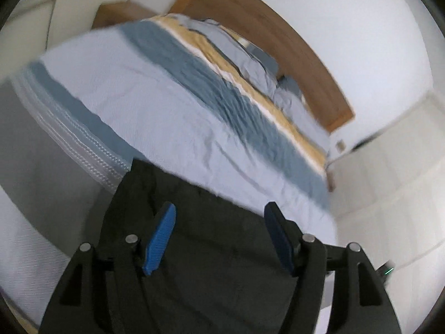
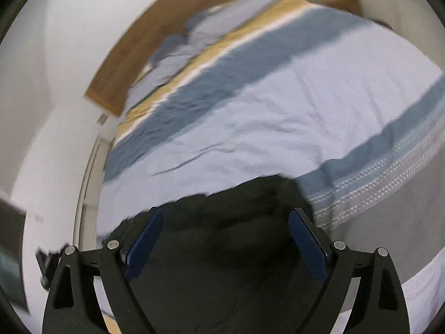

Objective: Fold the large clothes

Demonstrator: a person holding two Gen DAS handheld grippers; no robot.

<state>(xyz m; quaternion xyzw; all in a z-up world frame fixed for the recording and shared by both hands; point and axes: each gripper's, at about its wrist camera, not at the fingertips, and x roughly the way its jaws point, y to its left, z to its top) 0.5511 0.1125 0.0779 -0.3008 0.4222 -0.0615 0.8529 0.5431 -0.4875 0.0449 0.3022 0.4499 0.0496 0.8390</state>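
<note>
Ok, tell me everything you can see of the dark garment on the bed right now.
The garment is black, matte, soft-looking fabric, with no print or fastenings visible. It lies on the near end of the bed, on the pale blue cover, one corner reaching the foot edge. Its far edge is uneven and slightly rumpled. Both views are blurred, so its type and shape are unclear. The left claw and right claw are open over it; neither visibly grips it.

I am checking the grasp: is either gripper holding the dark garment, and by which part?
Nothing is held. The left gripper and right gripper both have jaws wide open, with the dark garment lying between and below them on the bed.
</note>
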